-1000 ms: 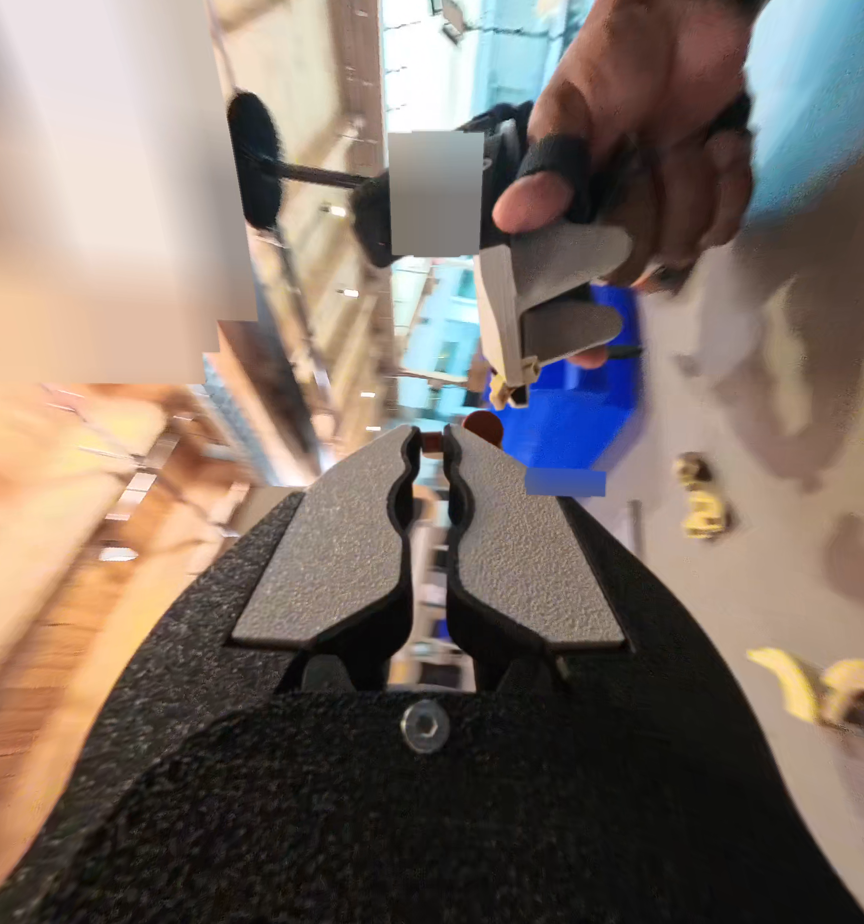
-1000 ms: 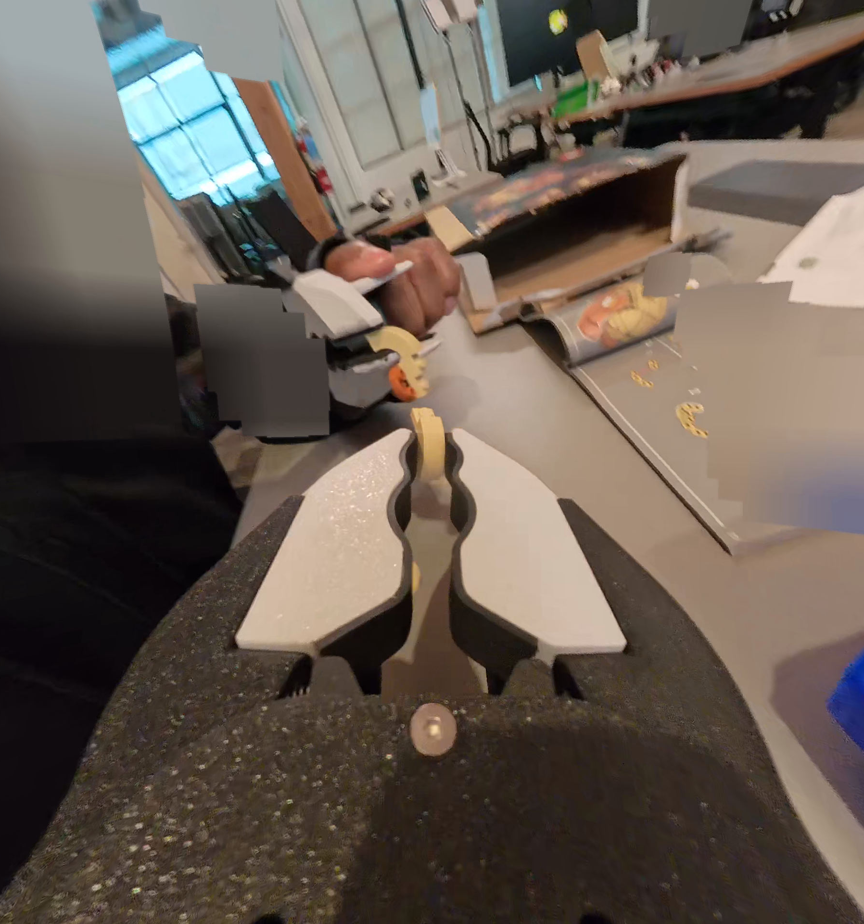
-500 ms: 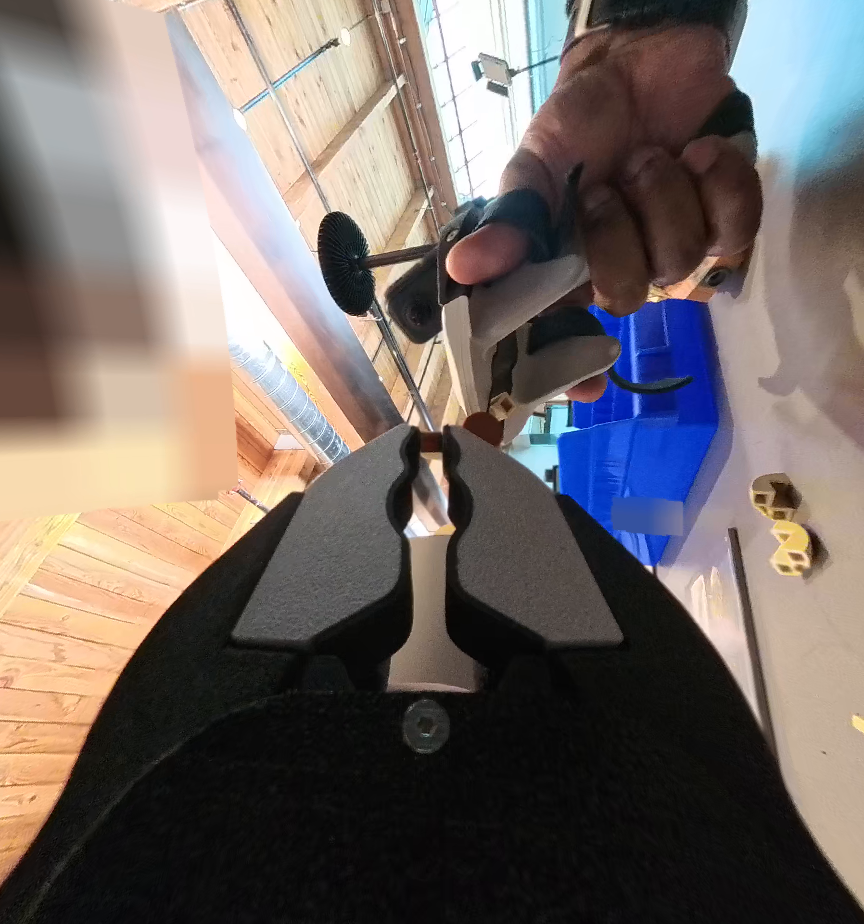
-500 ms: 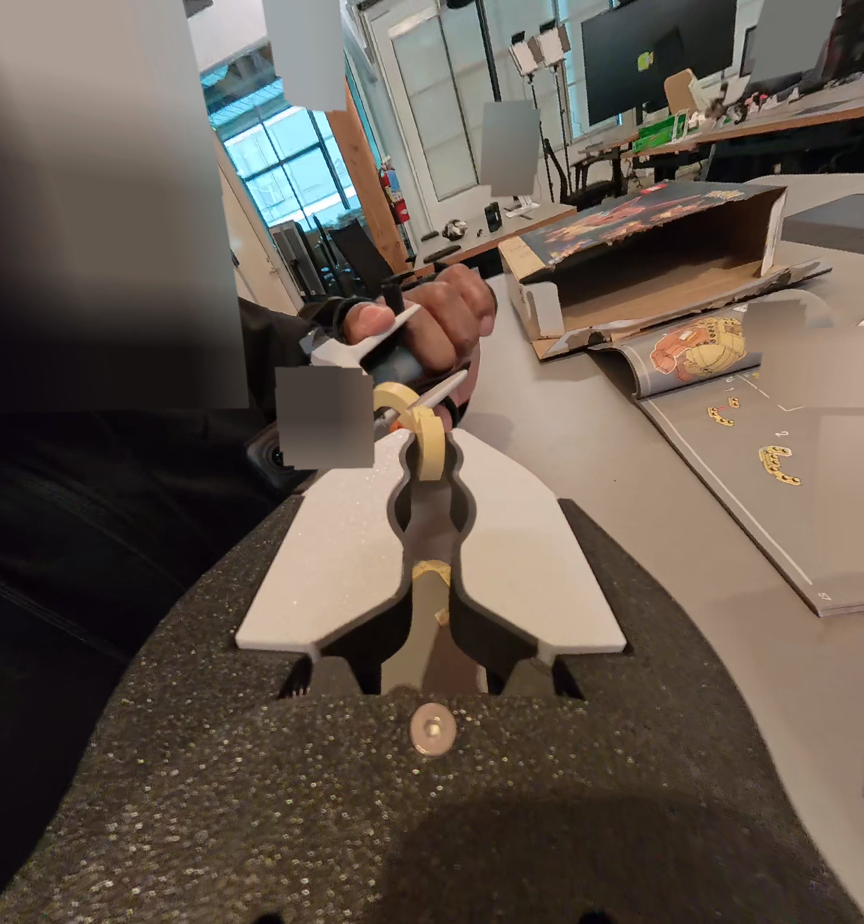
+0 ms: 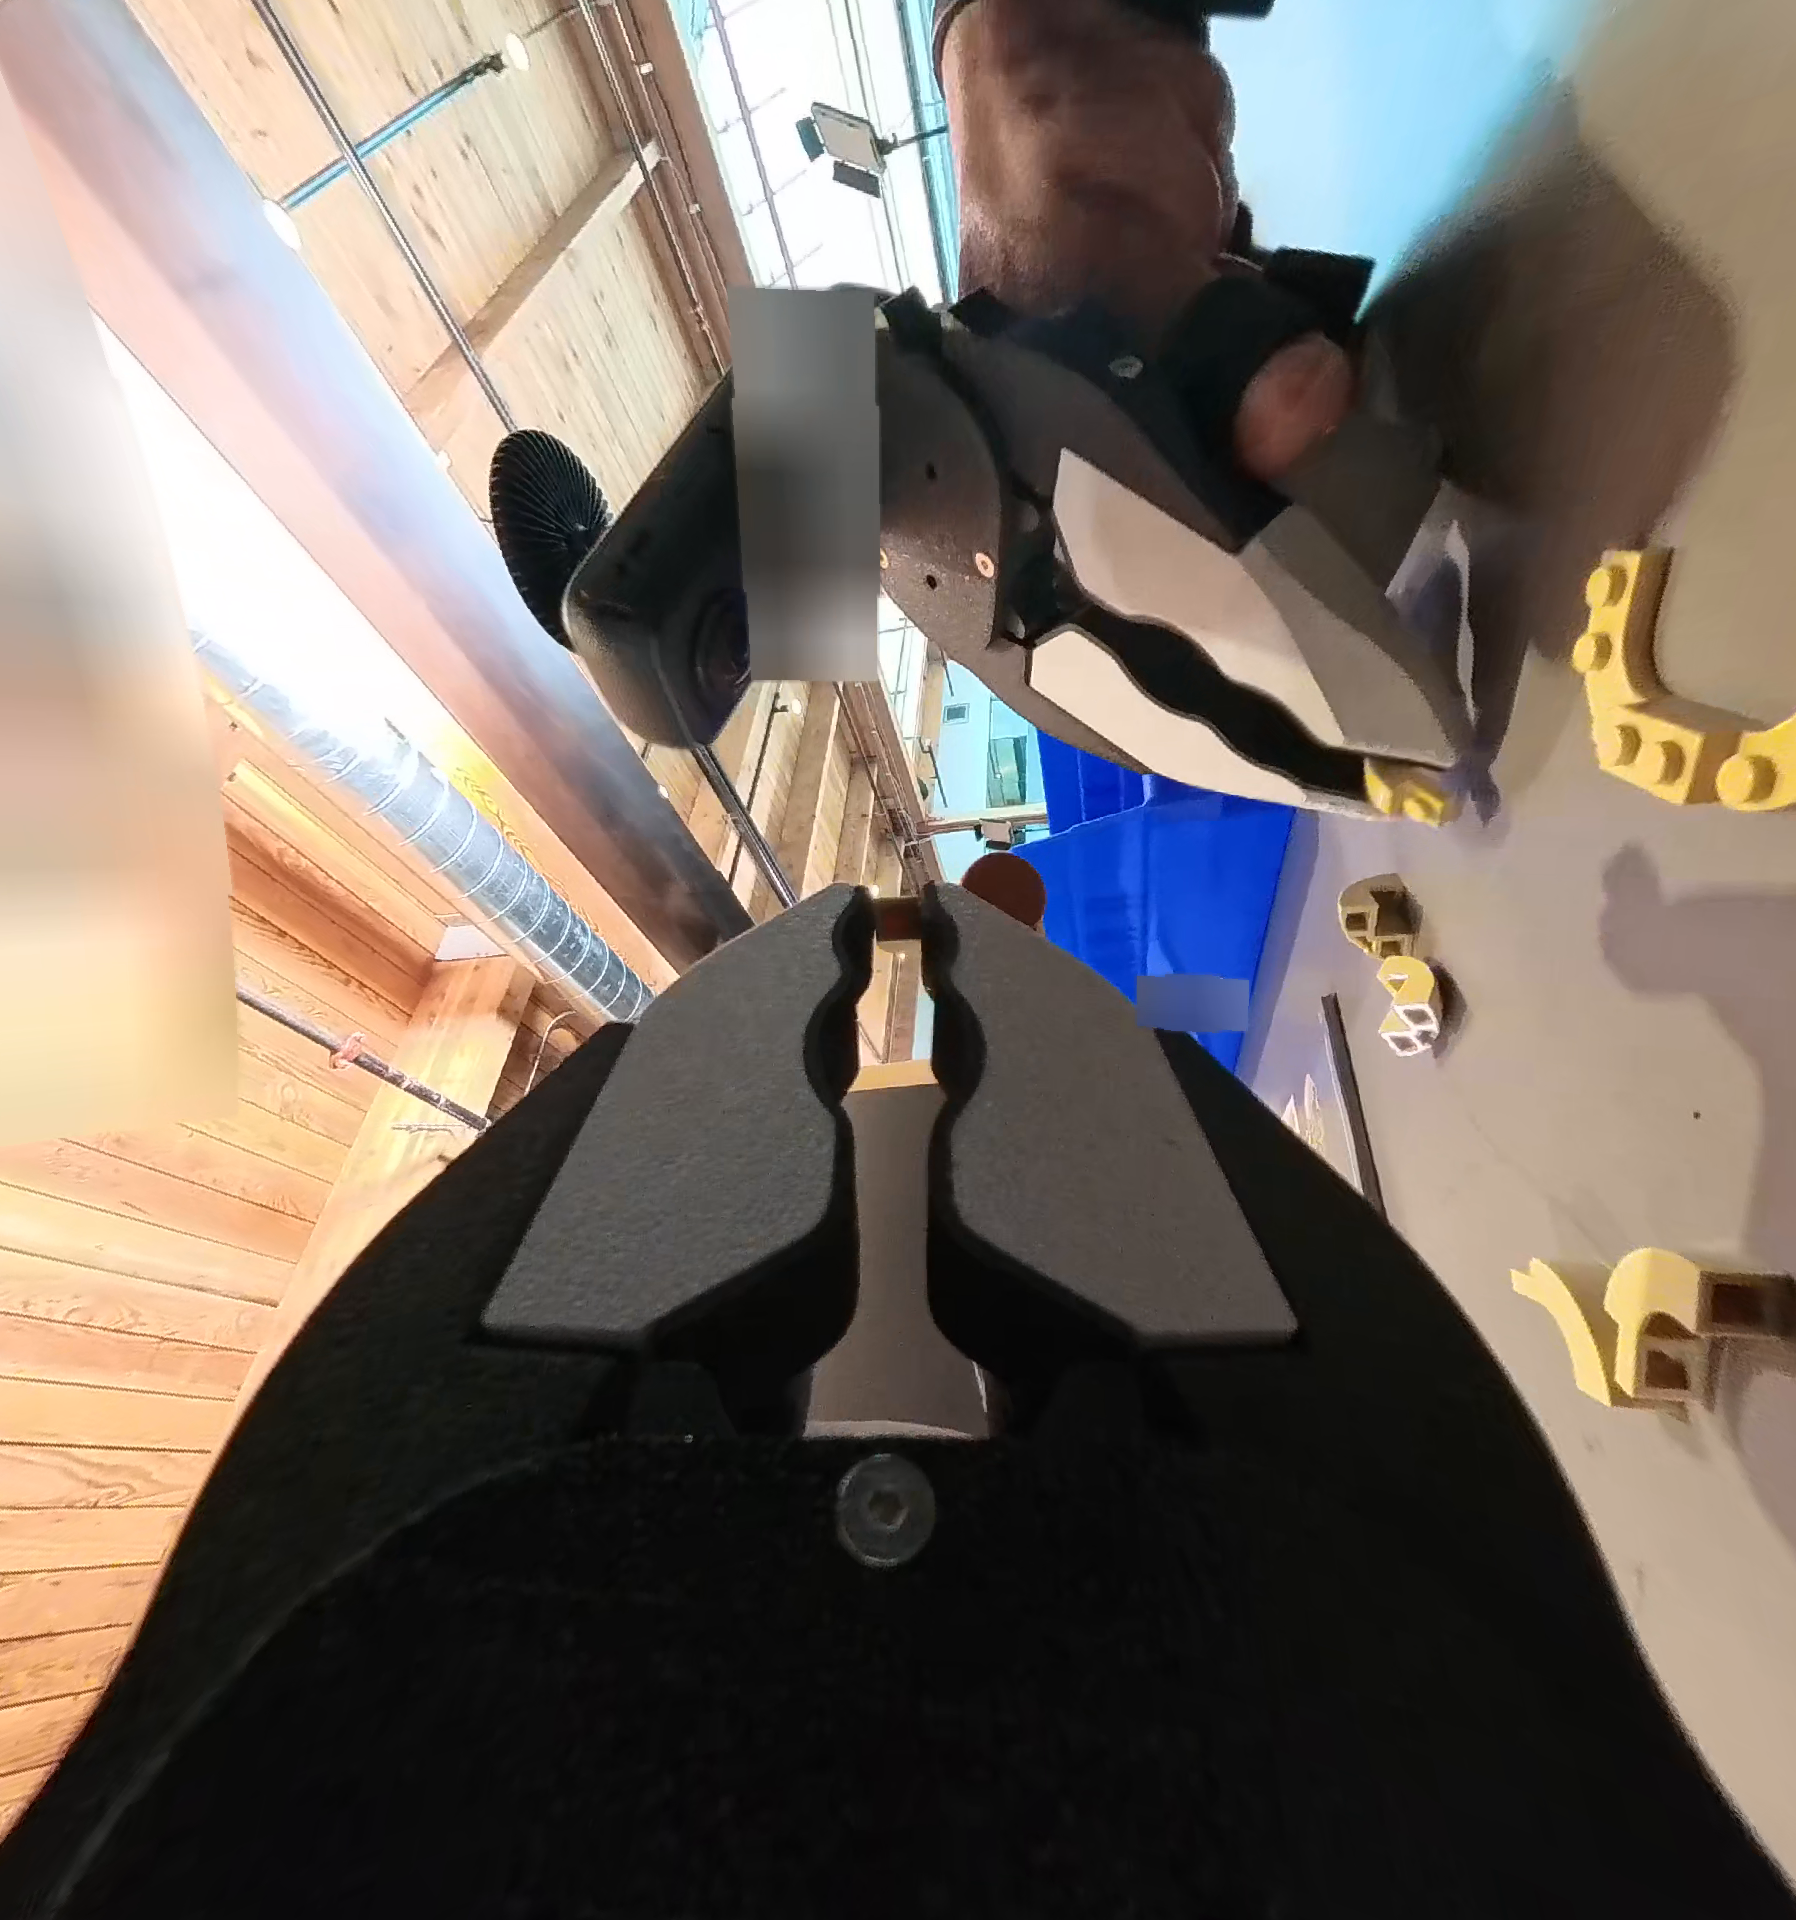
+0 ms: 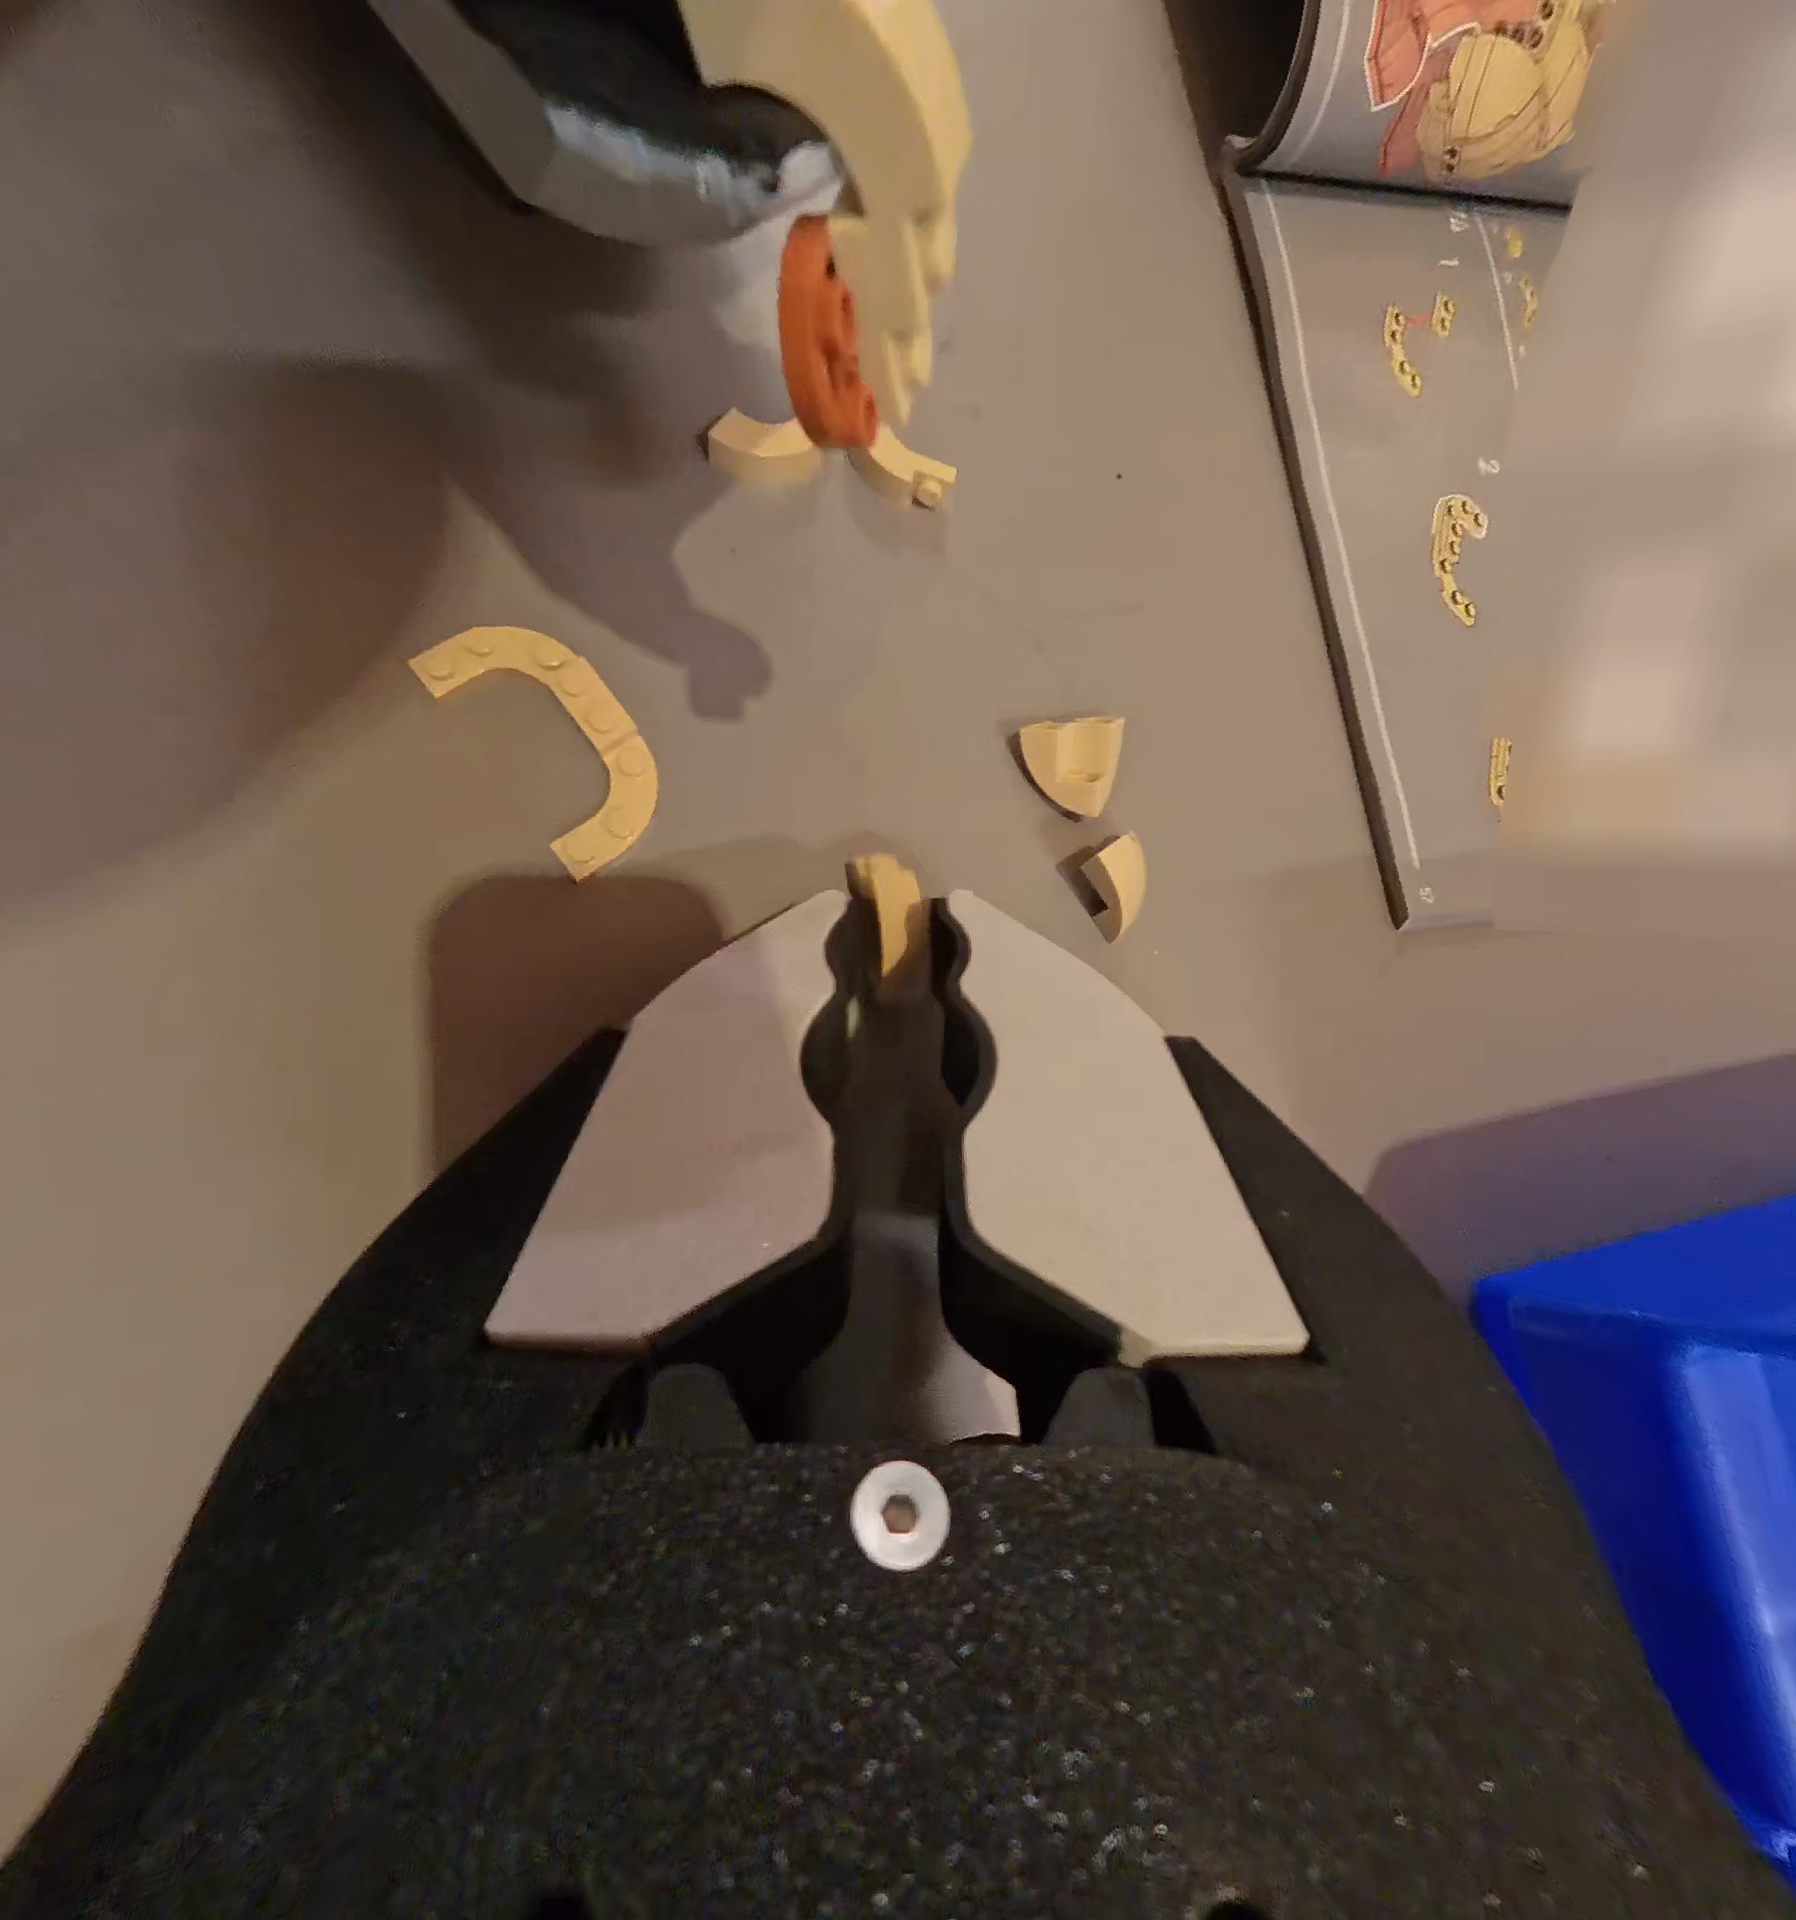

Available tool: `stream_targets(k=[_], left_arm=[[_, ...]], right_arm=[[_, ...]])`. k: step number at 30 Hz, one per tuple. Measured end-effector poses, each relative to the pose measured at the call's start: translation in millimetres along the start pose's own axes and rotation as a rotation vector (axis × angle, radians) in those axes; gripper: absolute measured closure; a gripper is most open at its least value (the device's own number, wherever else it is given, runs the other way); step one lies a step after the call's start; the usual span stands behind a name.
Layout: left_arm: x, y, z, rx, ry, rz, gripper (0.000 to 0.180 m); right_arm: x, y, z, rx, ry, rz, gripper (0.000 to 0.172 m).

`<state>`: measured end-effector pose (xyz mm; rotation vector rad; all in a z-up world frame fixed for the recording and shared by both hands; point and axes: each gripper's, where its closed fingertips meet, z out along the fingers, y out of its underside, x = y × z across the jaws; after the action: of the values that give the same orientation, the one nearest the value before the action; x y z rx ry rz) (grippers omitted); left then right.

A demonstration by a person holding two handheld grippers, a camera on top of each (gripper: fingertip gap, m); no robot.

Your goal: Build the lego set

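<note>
My left gripper (image 5: 896, 916) is shut on a small brown part of an assembly. A round reddish-brown plate (image 5: 1003, 888) of it shows behind the right finger. In the right wrist view this gripper (image 6: 769, 192) sits at the top and holds the brown plate (image 6: 821, 332) joined to tan curved pieces (image 6: 904, 156), above the table. My right gripper (image 6: 889, 906) is shut on a small tan curved piece (image 6: 892, 914), which sits tilted between the tips, low over the grey table (image 6: 250, 468). It also shows in the left wrist view (image 5: 1393, 784) with the piece (image 5: 1408, 798) at its tips.
Loose tan pieces lie on the table: a U-shaped studded plate (image 6: 561, 727), two quarter-dome pieces (image 6: 1070, 764) (image 6: 1112, 883), and curved pieces (image 6: 769, 449) under the left gripper. An open instruction booklet (image 6: 1393, 436) lies at the right. A blue bin (image 6: 1704, 1507) stands at the lower right. The grippers' ends are close to 11 cm from one another.
My right gripper has swung away from the left gripper and dropped toward the table with the tan piece, which now sits more tilted. The left gripper keeps its assembly.
</note>
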<state>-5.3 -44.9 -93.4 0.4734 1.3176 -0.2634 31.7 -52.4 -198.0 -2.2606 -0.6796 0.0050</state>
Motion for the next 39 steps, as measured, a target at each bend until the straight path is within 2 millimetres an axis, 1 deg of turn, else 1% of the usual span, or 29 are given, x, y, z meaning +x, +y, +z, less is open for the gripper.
stream_targets(k=[2,4,6,9,11,15,17,20,22,30,32,34,36,39], left_arm=[[-1.5,-0.5,-0.3,0.001,-0.005,-0.009,0.173],[-3.9,-1.5,-0.6,0.005,-0.015,-0.011,0.173],[-6.1,-3.4,-1.1,0.009,-0.026,-0.007,0.173],[-10.3,-9.0,-1.6,0.028,-0.048,-0.008,0.173],[-13.5,-14.5,-1.5,0.044,-0.067,-0.003,0.173],[-17.8,-28.1,-1.5,0.088,-0.093,0.009,0.173],[-20.7,-34.4,-2.3,0.11,-0.111,0.01,0.173],[-26.1,-38.7,-3.2,0.122,-0.132,0.005,0.173],[-28.2,-39.8,-4.1,0.128,-0.14,0.004,0.173],[-30.0,-51.1,-6.7,0.177,-0.145,-0.014,0.173],[-30.3,-52.4,-7.1,0.184,-0.147,-0.022,0.173],[-30.0,-51.3,-6.7,0.182,-0.145,-0.026,0.173],[-28.6,-48.1,-5.8,0.173,-0.137,-0.041,0.173],[-21.2,-34.9,-2.6,0.134,-0.098,-0.099,0.171]], right_arm=[[-0.3,0.0,-1.3,0.011,-0.014,0.003,0.144],[-2.8,-3.7,-4.3,0.044,-0.055,0.029,0.137],[-8.2,-16.9,-11.7,0.133,-0.124,0.074,0.136],[-20.8,-46.0,-29.5,0.323,-0.276,0.154,0.135],[-30.0,-60.1,-39.7,0.414,-0.378,0.189,0.135],[-46.4,-76.3,-53.6,0.524,-0.553,0.239,0.137],[-51.4,-81.6,-58.4,0.563,-0.621,0.267,0.138],[-53.0,-85.1,-63.7,0.604,-0.686,0.308,0.144],[-54.6,-86.8,-65.7,0.617,-0.717,0.324,0.144],[-59.9,-92.7,-65.8,0.637,-0.772,0.351,0.144],[-63.1,-92.8,-66.9,0.636,-0.789,0.342,0.149],[-63.3,-92.7,-66.3,0.633,-0.778,0.335,0.151],[-59.2,-92.2,-64.0,0.629,-0.739,0.332,0.151],[-43.8,-89.9,-58.2,0.616,-0.619,0.342,0.151]])
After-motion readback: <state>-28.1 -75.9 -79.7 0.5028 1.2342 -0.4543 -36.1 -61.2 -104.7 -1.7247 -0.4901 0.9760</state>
